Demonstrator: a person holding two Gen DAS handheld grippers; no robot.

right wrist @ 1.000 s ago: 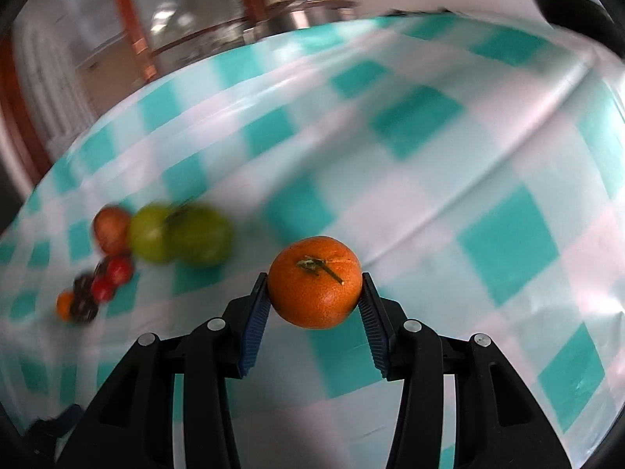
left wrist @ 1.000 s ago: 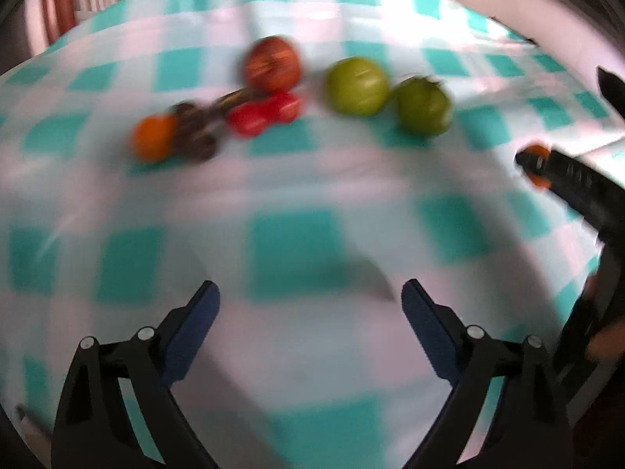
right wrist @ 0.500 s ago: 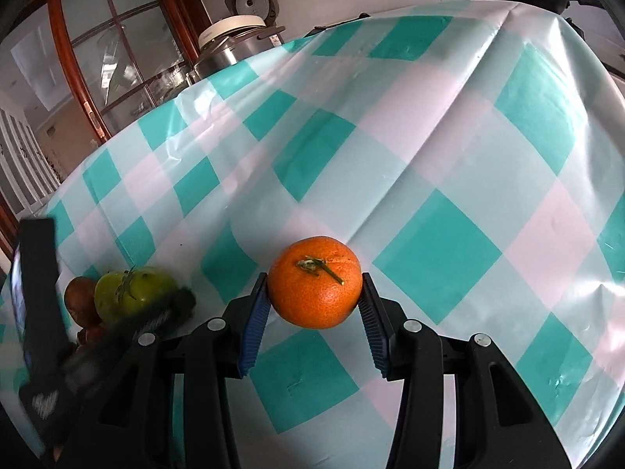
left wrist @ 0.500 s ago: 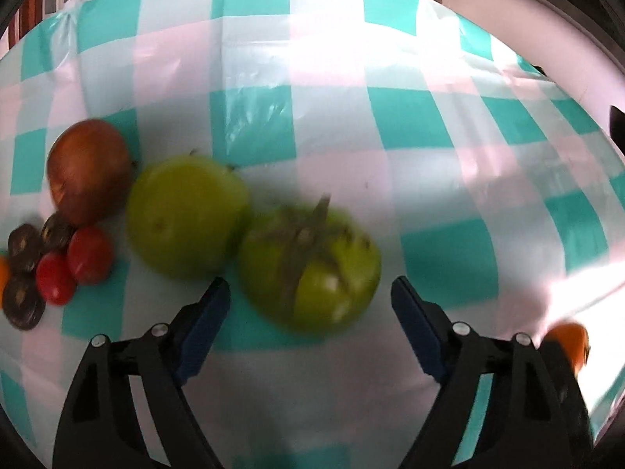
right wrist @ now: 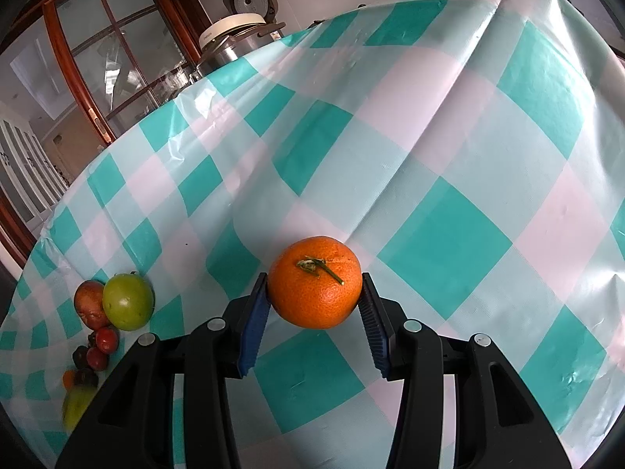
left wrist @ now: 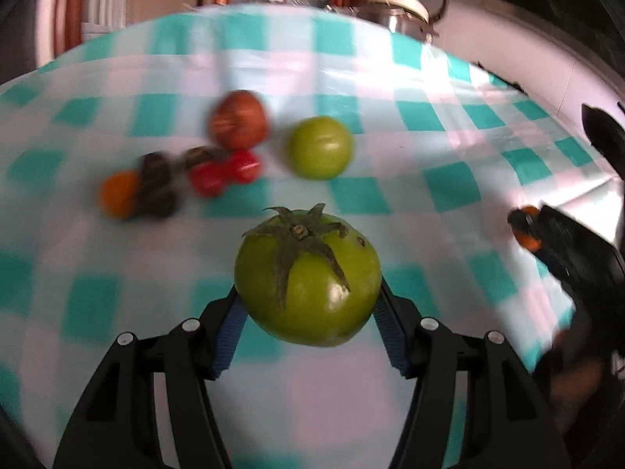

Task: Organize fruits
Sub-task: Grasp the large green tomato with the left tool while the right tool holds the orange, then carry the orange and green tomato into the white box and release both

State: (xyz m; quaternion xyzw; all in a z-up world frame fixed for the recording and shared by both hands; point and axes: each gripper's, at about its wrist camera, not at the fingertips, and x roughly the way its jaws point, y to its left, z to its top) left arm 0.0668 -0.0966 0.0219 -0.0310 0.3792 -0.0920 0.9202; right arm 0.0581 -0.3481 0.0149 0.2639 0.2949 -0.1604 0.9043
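Note:
My left gripper (left wrist: 308,308) is shut on a green tomato (left wrist: 308,278) with a dark leafy calyx and holds it above the checked cloth. My right gripper (right wrist: 314,306) is shut on an orange (right wrist: 315,282) and holds it above the cloth. The right gripper also shows at the right edge of the left wrist view (left wrist: 566,246). On the cloth lie a second green tomato (left wrist: 319,147), a red-brown round fruit (left wrist: 239,119), two small red fruits (left wrist: 224,172), dark small fruits (left wrist: 156,187) and a small orange fruit (left wrist: 117,194).
The table is covered by a teal and white checked cloth (right wrist: 449,242). A pot and a rice cooker (right wrist: 242,35) stand beyond the far edge, with a wood-framed glass door behind them. The fruit group lies at the left in the right wrist view (right wrist: 113,308).
My left gripper closed on the green tomato and lifted it back away from the other fruits. My right gripper keeps holding the orange and has hardly moved.

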